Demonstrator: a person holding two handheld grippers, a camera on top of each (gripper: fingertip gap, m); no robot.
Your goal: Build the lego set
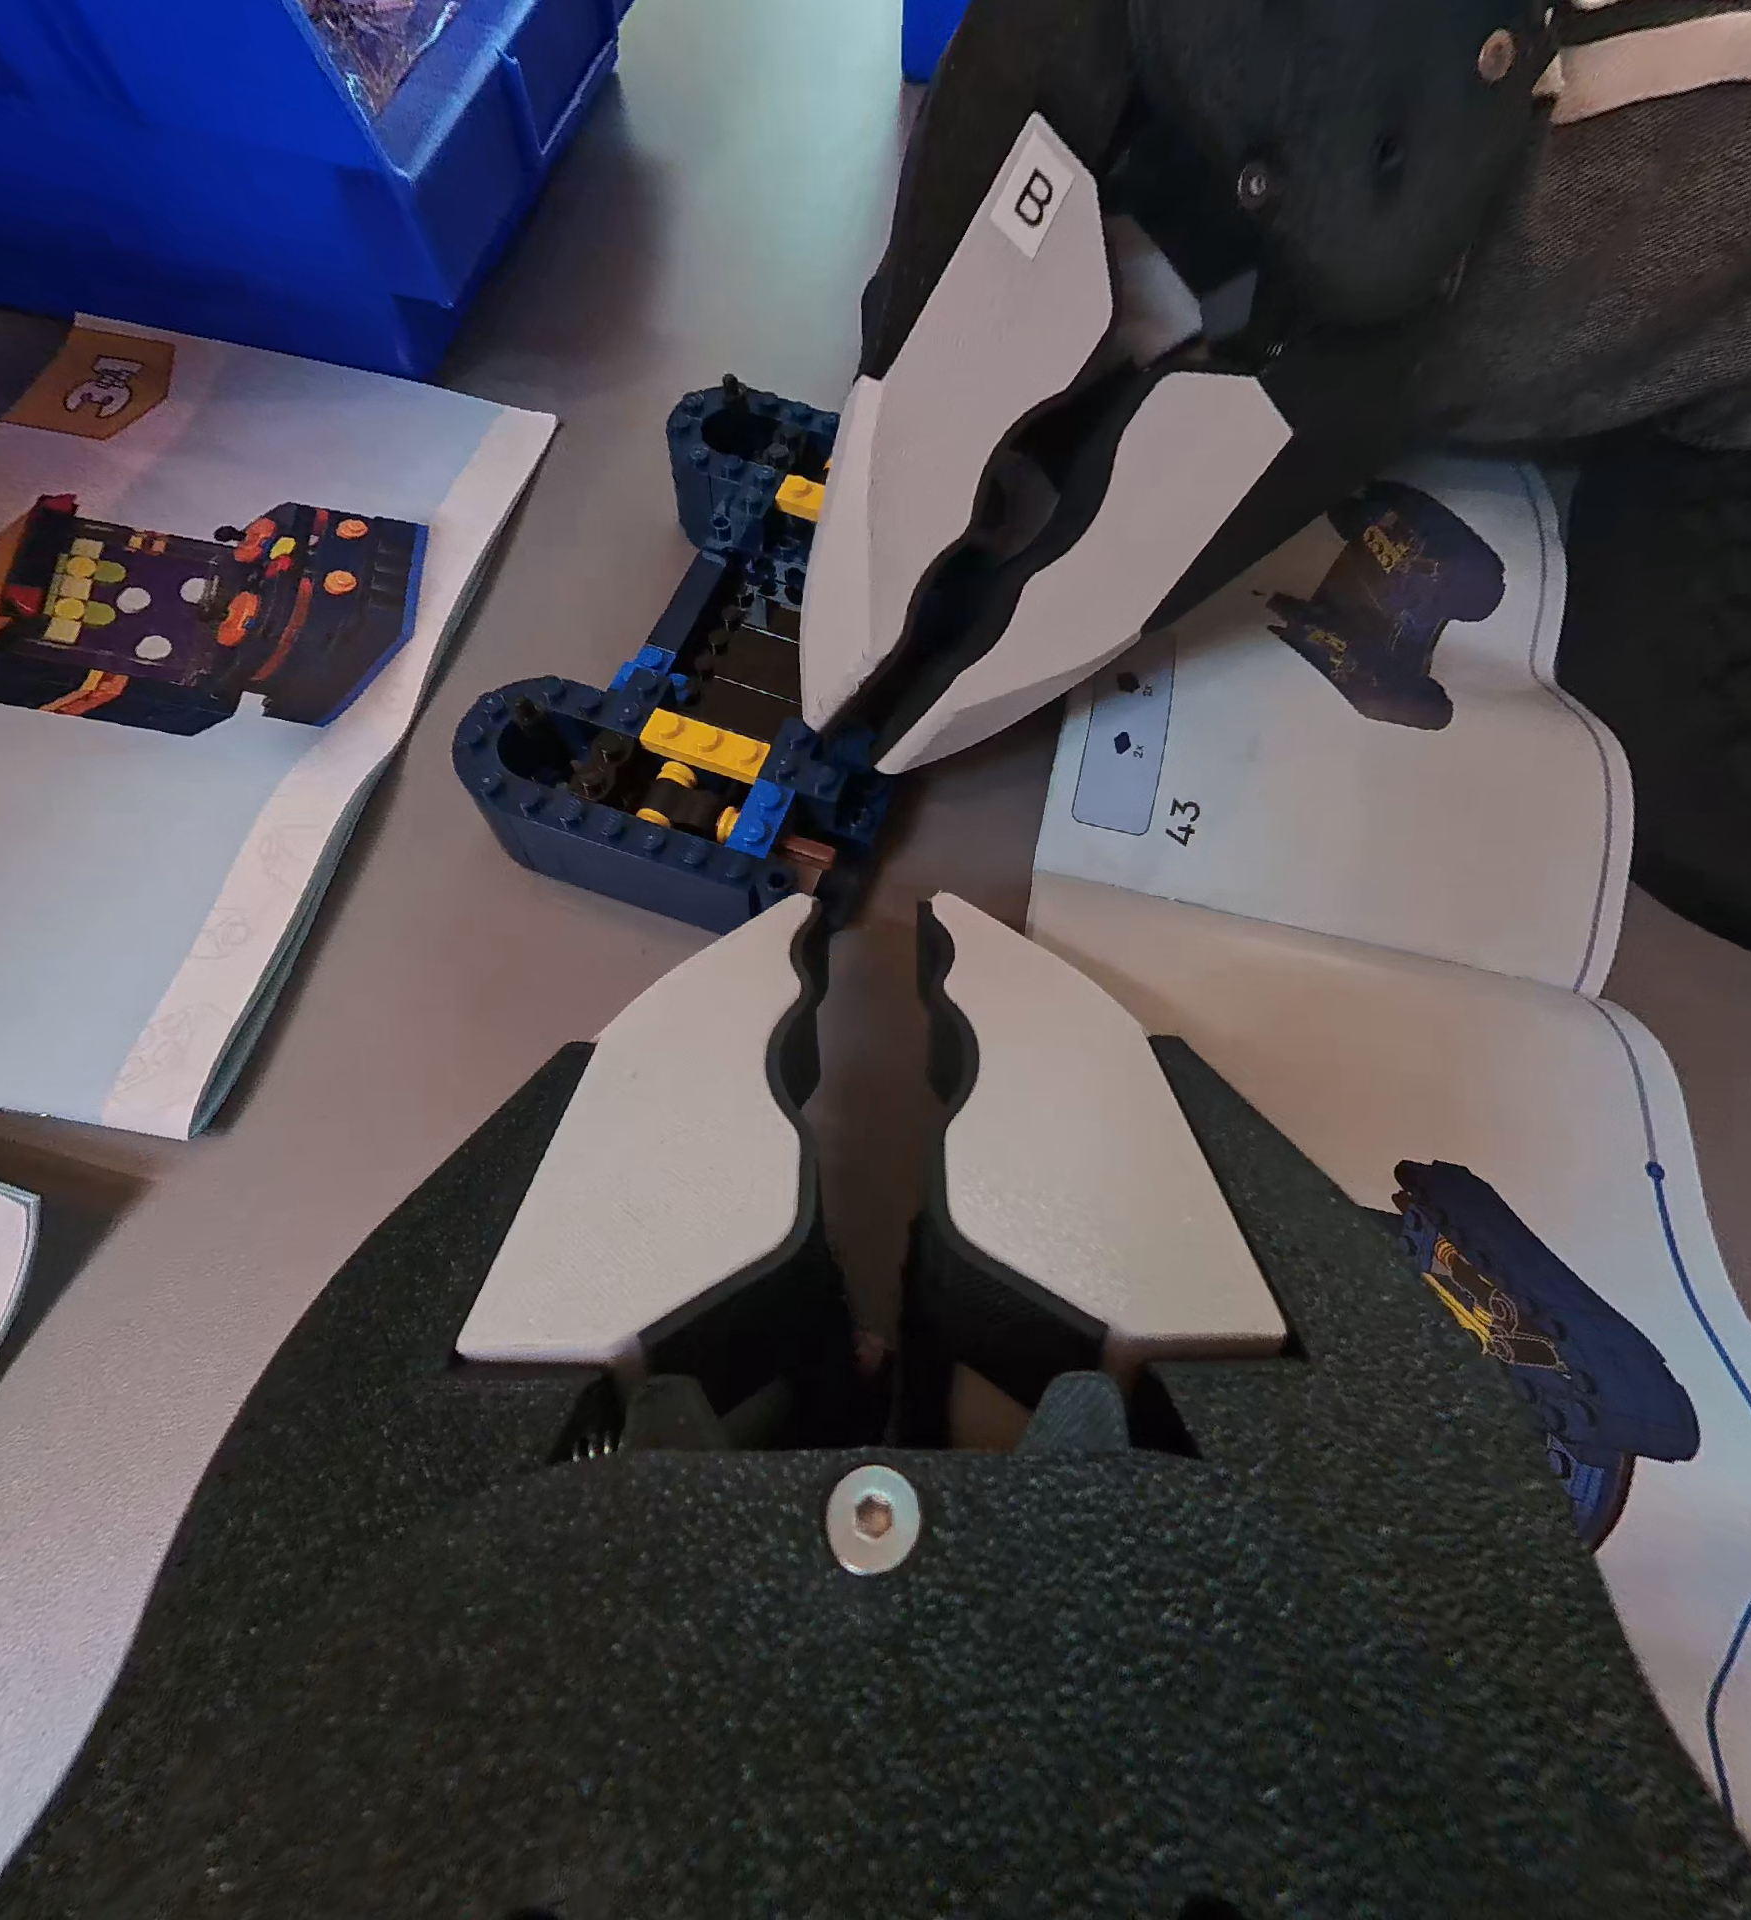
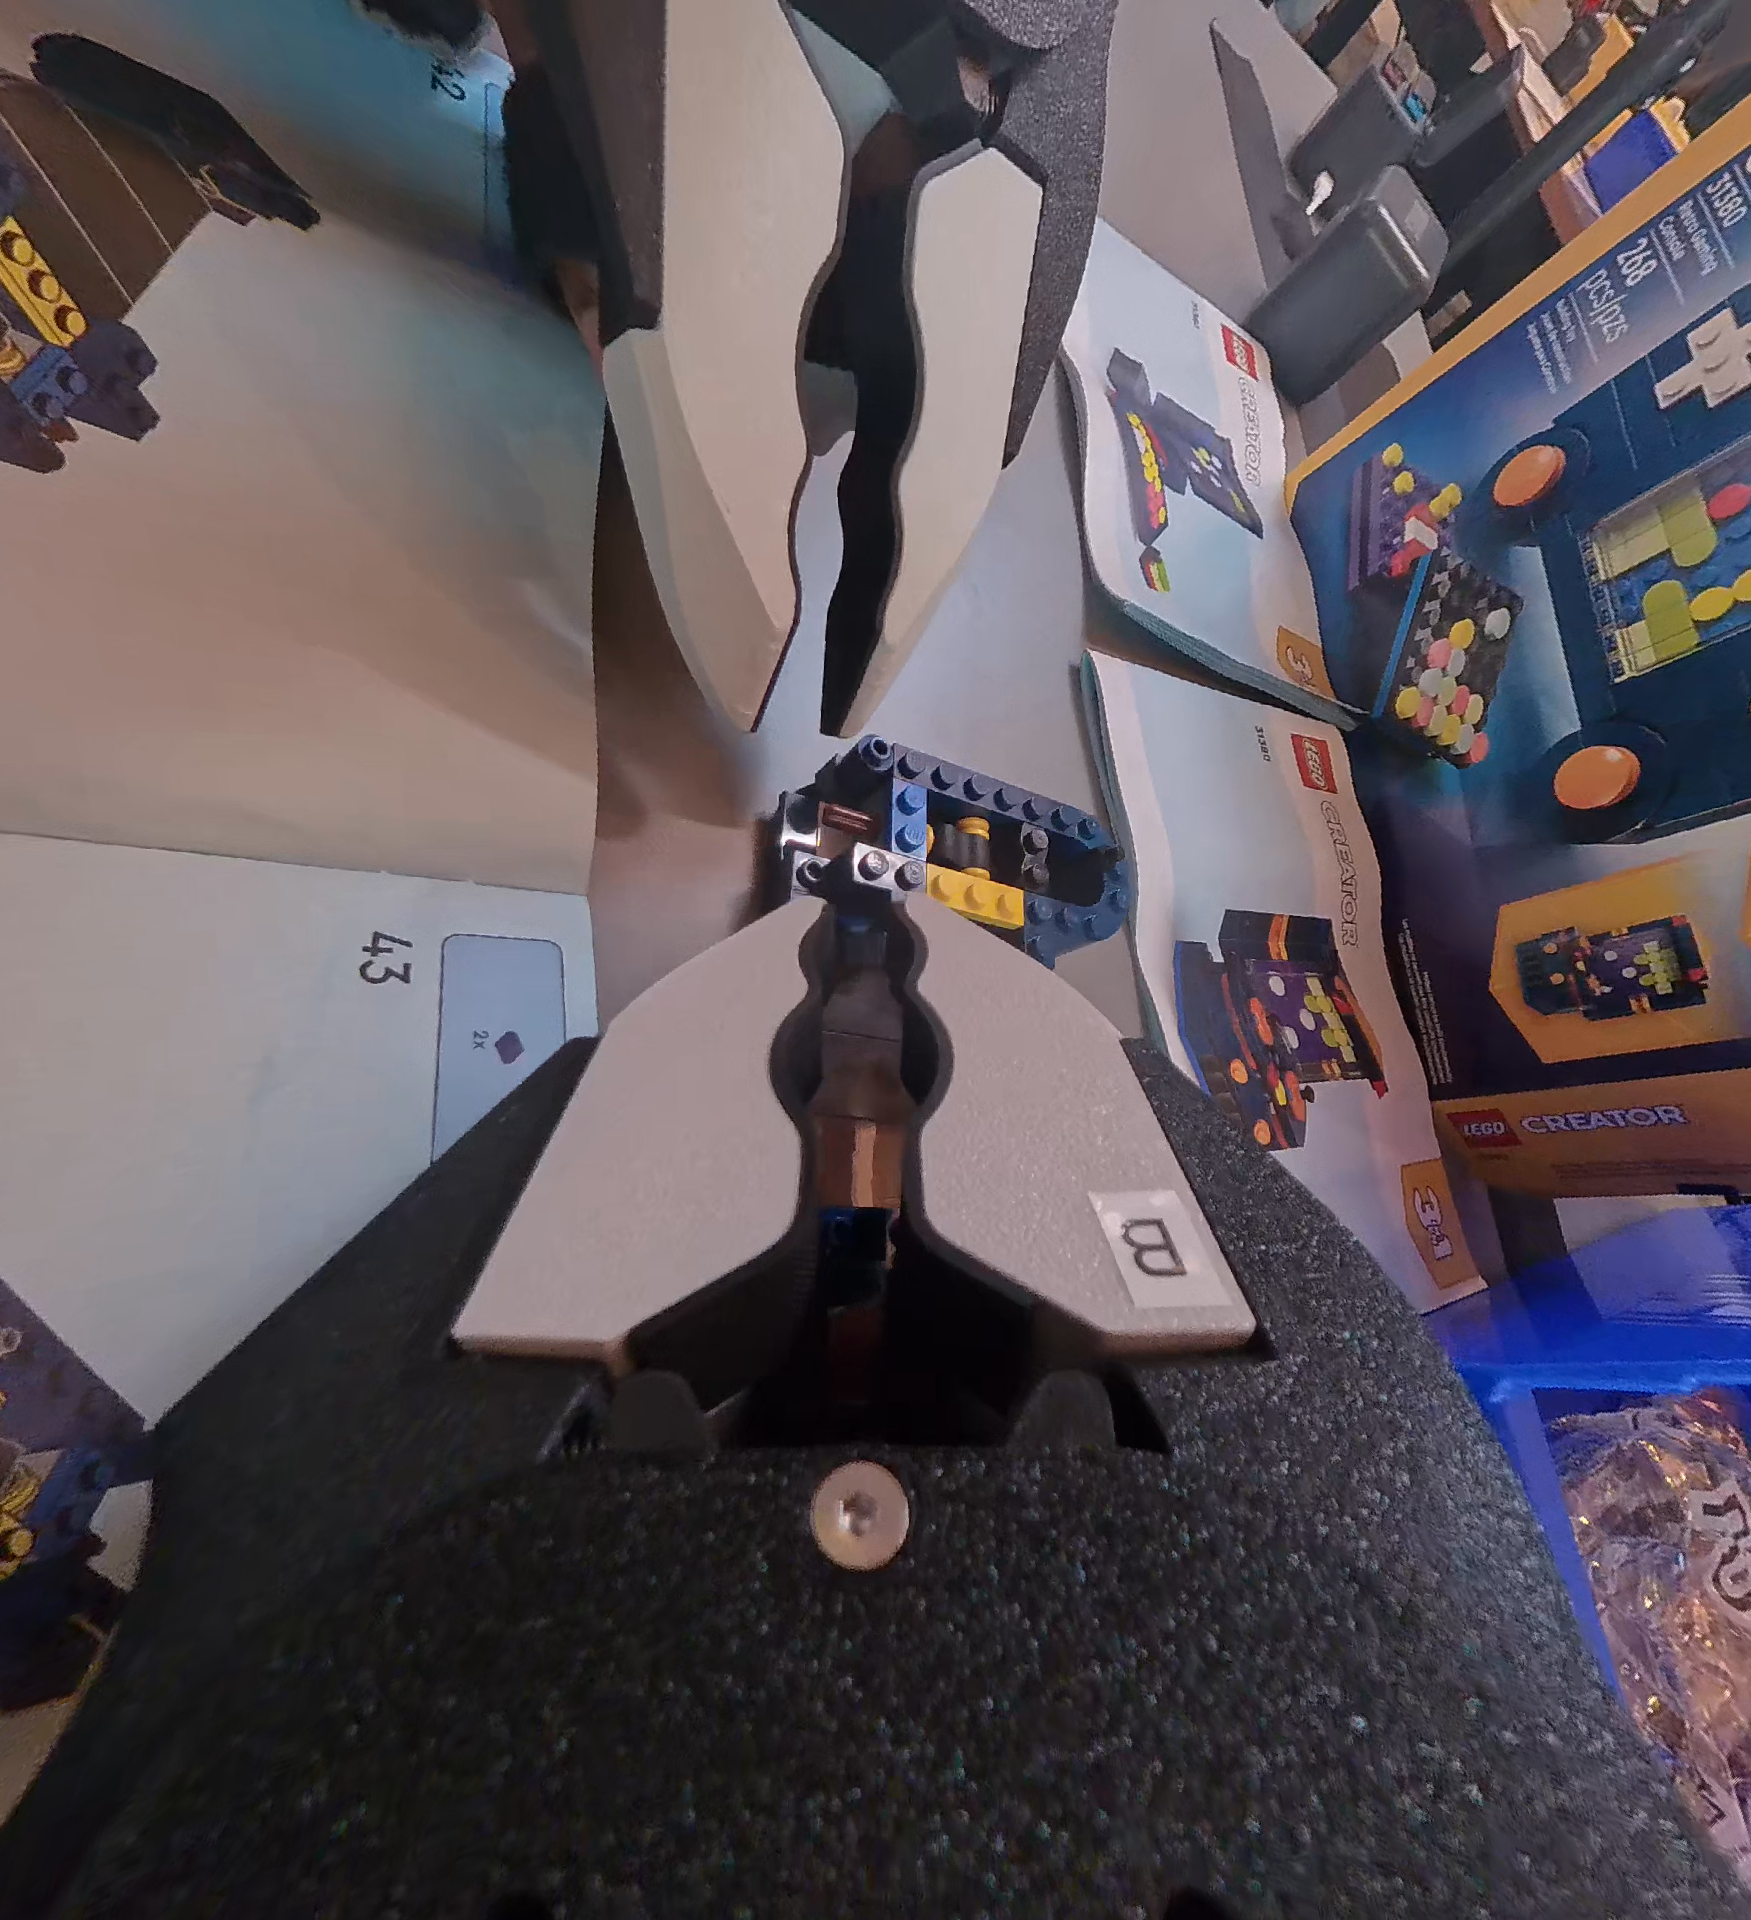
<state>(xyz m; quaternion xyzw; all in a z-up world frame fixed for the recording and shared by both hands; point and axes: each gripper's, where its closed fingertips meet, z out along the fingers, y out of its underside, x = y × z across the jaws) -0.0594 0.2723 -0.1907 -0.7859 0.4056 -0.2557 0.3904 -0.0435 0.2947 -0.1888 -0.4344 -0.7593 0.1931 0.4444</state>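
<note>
A dark blue brick model (image 1: 642, 748) with yellow and bright blue pieces lies on the grey table (image 1: 746, 208). In the left wrist view my left gripper (image 1: 876, 914) is open and empty, its fingertips just short of the model's near end. My right gripper (image 1: 850, 738) comes in from the upper right, with its tips closed on the model's near right corner. In the right wrist view the right gripper (image 2: 855, 925) pinches a dark blue part of the model (image 2: 996, 831). The left gripper (image 2: 798, 722) hangs open just beyond the model's end.
An open instruction booklet (image 1: 1370, 831) lies right of the model and a closed booklet (image 1: 175, 727) lies left of it. A blue bin (image 1: 227, 156) stands at the back left. A printed box (image 2: 1577, 520) and a blue bin of plastic bags (image 2: 1681, 1558) are in the right wrist view. A person's sleeve (image 1: 1629, 260) is behind the right gripper. Left and right tips are no more than a few centimetres apart.
</note>
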